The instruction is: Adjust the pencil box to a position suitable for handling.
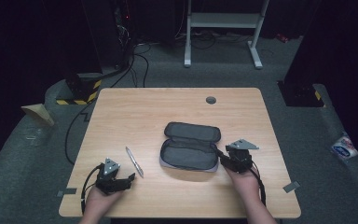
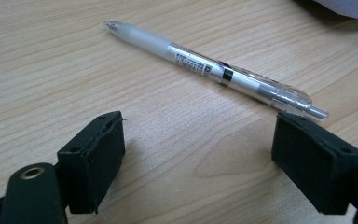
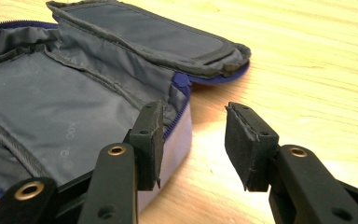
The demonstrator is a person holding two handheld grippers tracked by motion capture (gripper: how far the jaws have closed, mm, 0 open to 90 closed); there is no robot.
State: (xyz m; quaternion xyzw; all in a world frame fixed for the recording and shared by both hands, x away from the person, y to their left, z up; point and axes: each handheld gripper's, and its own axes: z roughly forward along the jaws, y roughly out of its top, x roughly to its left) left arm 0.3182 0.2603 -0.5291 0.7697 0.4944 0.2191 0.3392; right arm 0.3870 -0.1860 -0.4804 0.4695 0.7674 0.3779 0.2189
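Resting low on the near left part of the wooden table [image 1: 121, 100], the left gripper [image 2: 198, 140] stands with its jaws spread wide and nothing between them. The white pen [image 2: 214, 67] lies on the bare wood just beyond the jaw tips, slanting across the gap: its capped tip points away to the far left of the left gripper view, and its clicker end comes close above the right-hand jaw without touching it, as far as the view shows. From the high view the same pen [image 1: 134, 161] lies just ahead and to the right of this gripper [image 1: 121, 179], between it and the pencil case.

The right gripper [image 3: 193, 140] is partly open, its jaws parted with only wood showing in the gap, and it grips nothing. Its left-hand jaw stands right at the near corner of the pencil case [image 3: 51, 116], by the pale side wall and blue zip edge; whether pad and fabric actually touch cannot be told. The case lies unzipped, its grey lining facing up to the left of that jaw, and its lid [image 3: 154, 39] is folded back flat on the table beyond. In the high view this gripper [image 1: 223, 161] sits at the right end of the open case [image 1: 189, 154].

Farther off on the tabletop, beyond the case, is a round grey cable port [image 1: 210, 100]. On the floor behind the table stands a white frame [image 1: 223, 21], and black cables [image 1: 140, 58] run to the left of it.
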